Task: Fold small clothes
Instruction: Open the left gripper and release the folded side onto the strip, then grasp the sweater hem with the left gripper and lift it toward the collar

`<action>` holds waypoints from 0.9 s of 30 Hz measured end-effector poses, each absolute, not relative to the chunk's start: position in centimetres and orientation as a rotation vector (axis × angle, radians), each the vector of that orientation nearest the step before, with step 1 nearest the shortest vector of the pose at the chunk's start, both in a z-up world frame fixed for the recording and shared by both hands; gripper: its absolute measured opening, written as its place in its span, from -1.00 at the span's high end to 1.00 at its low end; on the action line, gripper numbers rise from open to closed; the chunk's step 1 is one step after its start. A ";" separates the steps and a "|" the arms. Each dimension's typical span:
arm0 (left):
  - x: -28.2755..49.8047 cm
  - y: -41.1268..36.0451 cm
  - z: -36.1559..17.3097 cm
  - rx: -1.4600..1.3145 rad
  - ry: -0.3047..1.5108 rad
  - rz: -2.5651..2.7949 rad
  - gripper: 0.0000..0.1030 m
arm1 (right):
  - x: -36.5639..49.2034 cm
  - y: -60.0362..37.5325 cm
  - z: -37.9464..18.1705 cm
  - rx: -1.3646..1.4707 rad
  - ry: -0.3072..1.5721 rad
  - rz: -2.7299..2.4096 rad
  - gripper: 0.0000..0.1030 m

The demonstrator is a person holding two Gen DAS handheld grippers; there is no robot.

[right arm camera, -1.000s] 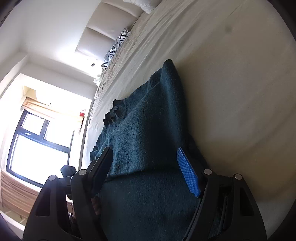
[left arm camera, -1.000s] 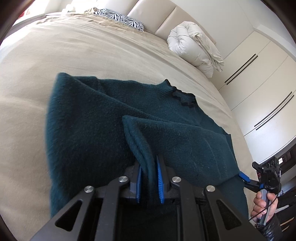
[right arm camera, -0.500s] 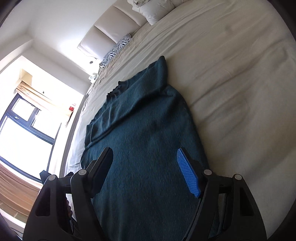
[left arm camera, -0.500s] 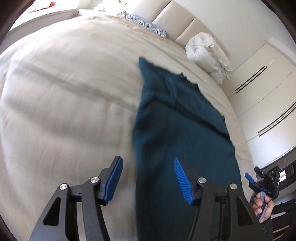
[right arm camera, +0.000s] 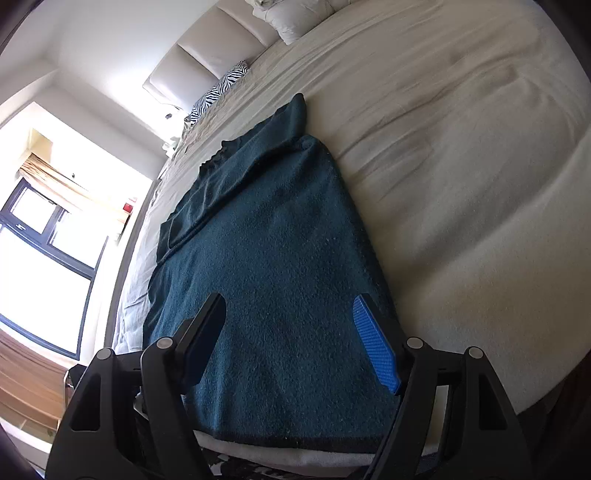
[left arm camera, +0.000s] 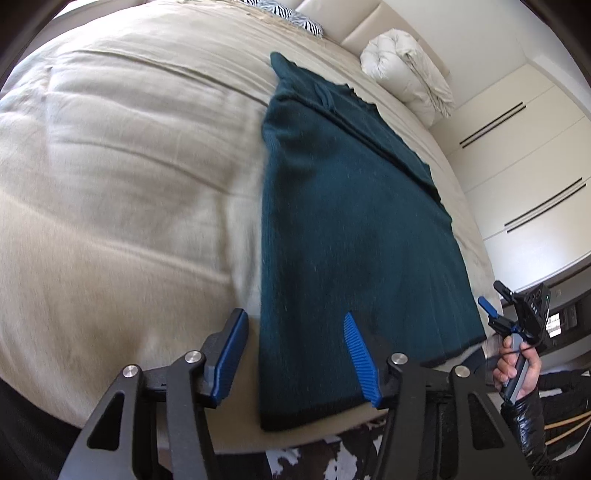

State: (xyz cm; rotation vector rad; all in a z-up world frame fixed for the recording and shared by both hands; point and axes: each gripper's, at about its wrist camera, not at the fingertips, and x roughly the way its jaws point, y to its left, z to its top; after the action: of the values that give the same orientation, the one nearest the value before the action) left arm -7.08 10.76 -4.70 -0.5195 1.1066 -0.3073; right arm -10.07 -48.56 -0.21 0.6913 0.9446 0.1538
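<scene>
A dark teal knit sweater [left arm camera: 347, 229] lies flat on the beige bed [left arm camera: 122, 177], its hem at the near edge and its collar far away; both sleeves are folded in over its body. It also shows in the right wrist view [right arm camera: 273, 266]. My left gripper [left arm camera: 295, 354] is open and empty, hovering above the sweater's near left hem corner. My right gripper [right arm camera: 295, 343] is open and empty above the hem's right part. The right gripper also shows, held in a hand, at the far right of the left wrist view [left arm camera: 517, 317].
A rolled white duvet [left arm camera: 406, 74] and a zebra-print pillow [left arm camera: 295, 18] lie near the padded headboard [right arm camera: 207, 62]. White wardrobe doors [left arm camera: 524, 173] stand to the right of the bed. A window [right arm camera: 44, 258] is on the left. A cowhide rug [left arm camera: 314, 461] lies below the bed edge.
My left gripper has let go of the sweater fold it pinched and opened, and the fold now lies flat. Both grippers have drawn back toward the hem at the near bed edge.
</scene>
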 end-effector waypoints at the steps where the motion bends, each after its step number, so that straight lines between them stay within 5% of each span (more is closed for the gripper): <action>1: -7.2 10.6 -4.9 -0.515 1.118 -0.311 -0.04 | -10.4 -48.6 -0.3 0.685 0.953 0.150 -0.38; 8: -7.8 10.5 -5.6 -0.509 1.165 -0.305 0.29 | -12.0 -50.2 0.6 0.653 0.970 0.100 -0.38; 19: -7.6 9.6 -5.5 -0.492 1.206 -0.322 0.30 | -13.8 -52.0 -0.7 0.575 1.128 0.062 -0.35; 27: -7.4 9.7 -5.7 -0.478 1.231 -0.321 0.62 | -13.8 -52.0 -1.4 0.598 1.210 0.108 0.15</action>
State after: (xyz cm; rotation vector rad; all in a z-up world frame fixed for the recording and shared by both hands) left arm -7.44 9.73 -5.74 -0.4784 1.2309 -0.3210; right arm -13.82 -51.98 -1.41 0.5979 1.2101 0.1085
